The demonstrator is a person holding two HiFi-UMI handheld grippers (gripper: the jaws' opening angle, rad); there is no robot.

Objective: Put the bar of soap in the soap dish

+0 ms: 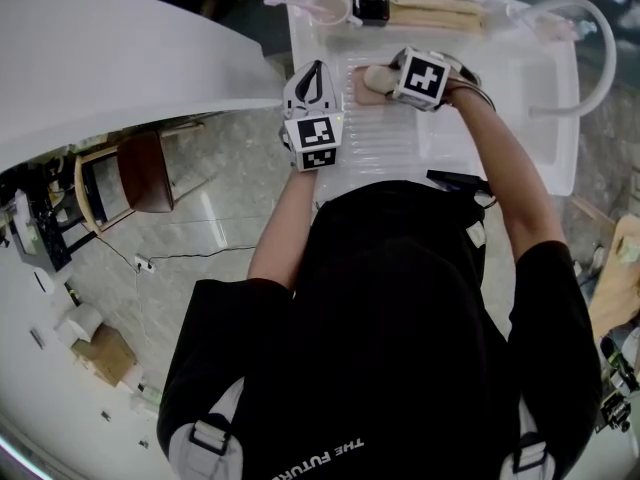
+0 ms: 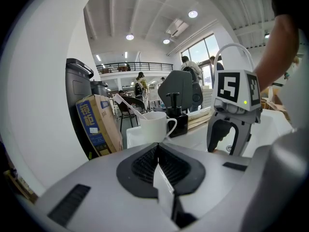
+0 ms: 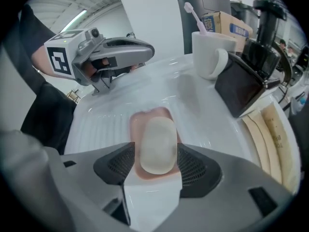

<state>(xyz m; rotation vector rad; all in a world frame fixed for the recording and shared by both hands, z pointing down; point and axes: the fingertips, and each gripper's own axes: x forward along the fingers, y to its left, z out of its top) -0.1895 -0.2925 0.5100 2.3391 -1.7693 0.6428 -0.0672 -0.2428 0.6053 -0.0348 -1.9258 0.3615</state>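
Note:
A pale oval bar of soap [image 3: 158, 146] lies lengthwise in a pink soap dish [image 3: 141, 122] on the ribbed white drainboard [image 3: 101, 124]. My right gripper [image 3: 157, 164] points steeply down over it, jaws open, one pad on each side of the bar with a thin gap. In the head view the soap [image 1: 377, 76] and dish [image 1: 360, 94] sit just left of the right gripper [image 1: 388, 78]. My left gripper [image 1: 312, 80] hovers to the left of the dish, shut and empty; its own view shows the jaws [image 2: 157, 161] meeting in a line and the right gripper [image 2: 227, 144] ahead.
A white cup [image 1: 328, 8] with a toothbrush and a black dispenser [image 1: 371, 4] stand at the back of the white sink unit [image 1: 520, 138]. A wooden tray [image 1: 440, 13] lies beside them. A white curved tube [image 1: 595, 48] arches at the right. A brown chair [image 1: 145, 168] is on the floor at left.

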